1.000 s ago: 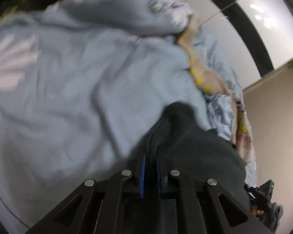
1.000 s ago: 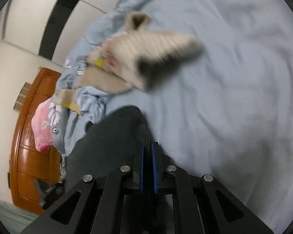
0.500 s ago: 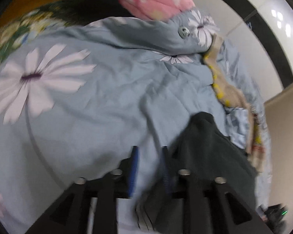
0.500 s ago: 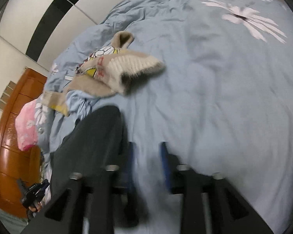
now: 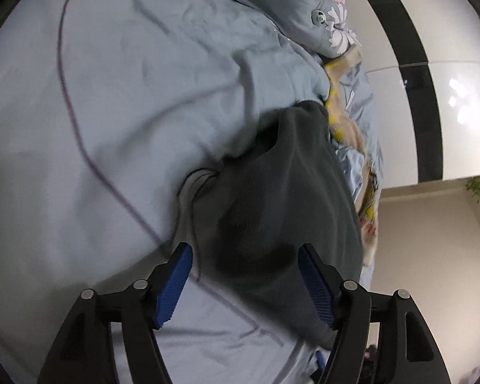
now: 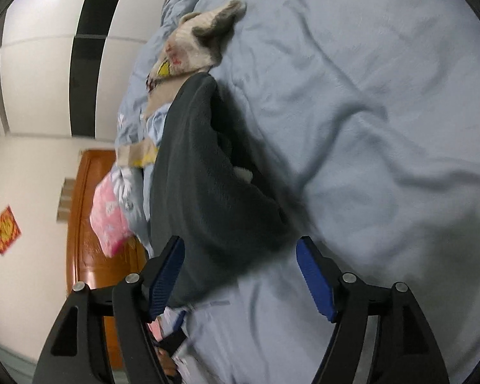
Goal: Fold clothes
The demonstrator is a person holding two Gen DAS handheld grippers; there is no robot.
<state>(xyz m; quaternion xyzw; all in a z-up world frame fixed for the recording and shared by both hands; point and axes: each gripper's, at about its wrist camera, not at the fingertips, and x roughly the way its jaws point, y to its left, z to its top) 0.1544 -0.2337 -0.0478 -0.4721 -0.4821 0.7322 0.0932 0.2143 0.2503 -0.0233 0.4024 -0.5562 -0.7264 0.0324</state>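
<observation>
Left gripper: blue ribbed pads spread wide and opening, nothing pinched. The dark grey fleece garment lies between and beyond them, loose, no pad pressing on it.

Right gripper: same state, jaws wide and opening; the garment's near edge sits between the pads but is not clamped.

Location: the garment rests on the pale blue floral duvet, near the bed's edge, with its far end just beside a crumpled beige knit sweater with a yellow print. A pink quilted pillow lies further off by the orange wooden headboard.

Risks (judgement):
- Garment is bunched, with a raised pocket along one side; folding from this state would trap creases. Cause: it lies unsmoothed.
- A low pinch may catch duvet cloth with the fleece, since both are soft and lie in contact.
- The far end may drag the sweater along if pulled.

Orientation: long axis runs away from both cameras, near end at the pads, far end narrowing toward the sweater. Which end is collar or hem I cannot tell.
</observation>
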